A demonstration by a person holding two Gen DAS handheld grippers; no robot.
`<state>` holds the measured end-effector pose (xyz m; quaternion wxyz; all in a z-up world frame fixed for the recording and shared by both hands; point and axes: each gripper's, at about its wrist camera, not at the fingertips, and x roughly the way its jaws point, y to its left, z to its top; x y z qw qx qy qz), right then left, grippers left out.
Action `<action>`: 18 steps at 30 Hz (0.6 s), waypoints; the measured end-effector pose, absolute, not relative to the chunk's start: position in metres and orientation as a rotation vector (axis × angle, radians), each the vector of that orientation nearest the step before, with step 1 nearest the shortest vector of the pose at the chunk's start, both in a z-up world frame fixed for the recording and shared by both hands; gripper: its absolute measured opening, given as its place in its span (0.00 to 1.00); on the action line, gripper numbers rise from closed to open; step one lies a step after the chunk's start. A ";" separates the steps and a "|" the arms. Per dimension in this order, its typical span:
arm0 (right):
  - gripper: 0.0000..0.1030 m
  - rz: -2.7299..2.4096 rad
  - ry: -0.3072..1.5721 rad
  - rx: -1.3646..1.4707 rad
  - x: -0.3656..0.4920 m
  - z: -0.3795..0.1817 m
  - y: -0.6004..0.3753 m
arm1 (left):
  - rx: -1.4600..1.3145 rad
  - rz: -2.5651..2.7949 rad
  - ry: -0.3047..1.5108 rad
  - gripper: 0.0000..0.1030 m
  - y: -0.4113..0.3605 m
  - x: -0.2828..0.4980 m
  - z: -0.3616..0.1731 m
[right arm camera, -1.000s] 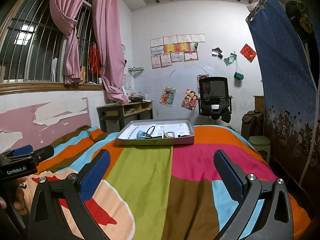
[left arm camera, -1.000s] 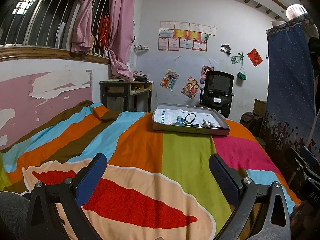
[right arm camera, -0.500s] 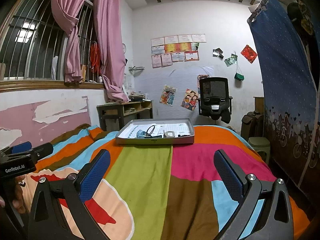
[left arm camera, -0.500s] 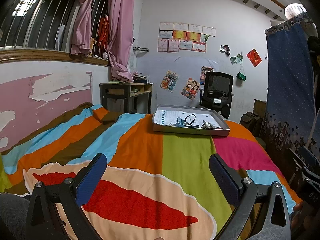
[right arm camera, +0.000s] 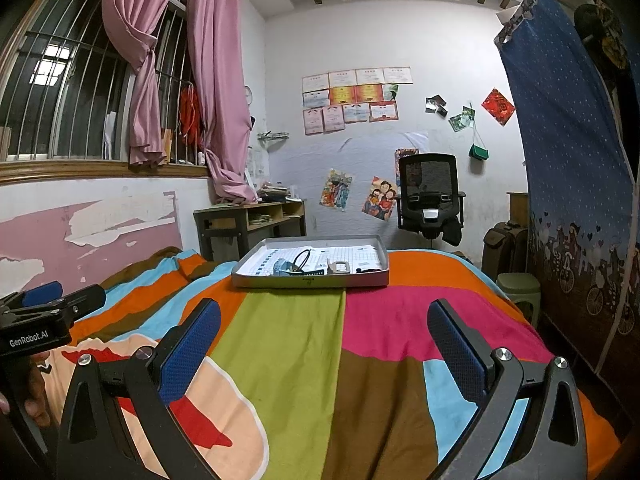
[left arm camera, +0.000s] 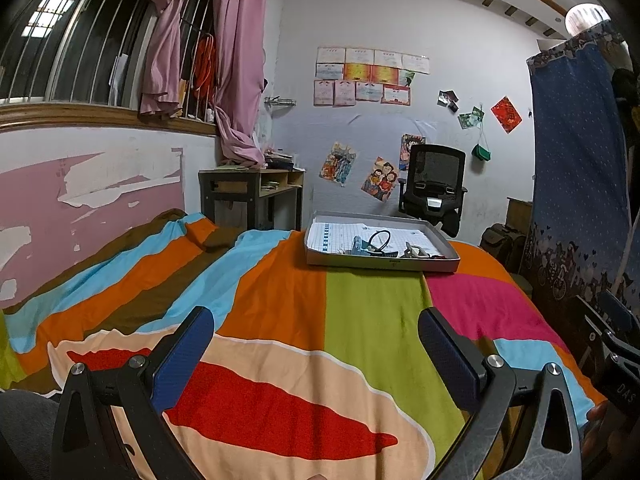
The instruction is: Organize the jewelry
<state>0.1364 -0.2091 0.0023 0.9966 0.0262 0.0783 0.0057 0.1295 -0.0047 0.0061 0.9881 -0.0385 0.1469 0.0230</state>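
Since the earlier frames, nothing has shifted noticeably: I hold the left gripper point(left arm camera: 316, 344) and right gripper point(right arm camera: 324, 336) above the bed point(left arm camera: 368, 320), fingers spread wide, empty. The tray point(right arm camera: 310, 280) rests at the bed's far edge, well apart from both grippers, containing jewelry point(right arm camera: 300, 266) on gridded paper.

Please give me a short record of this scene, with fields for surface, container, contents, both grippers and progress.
surface: bed with striped multicolour bedspread
container: shallow grey tray at the far end of the bed
contents: printed paper sheet, black loop, several small items too small to identify
left gripper: open, holds nothing, far from tray
right gripper: open, holds nothing, far from tray
progress: nothing picked yet
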 end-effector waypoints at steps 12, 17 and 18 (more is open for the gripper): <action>0.99 0.011 0.157 0.052 0.136 0.002 -0.208 | -0.077 0.047 0.294 1.00 -0.005 0.130 0.005; 0.99 0.014 0.159 0.052 0.136 0.002 -0.207 | -0.076 0.046 0.294 1.00 -0.004 0.130 0.005; 0.99 0.014 0.158 0.052 0.136 0.002 -0.207 | -0.076 0.045 0.294 1.00 -0.004 0.131 0.005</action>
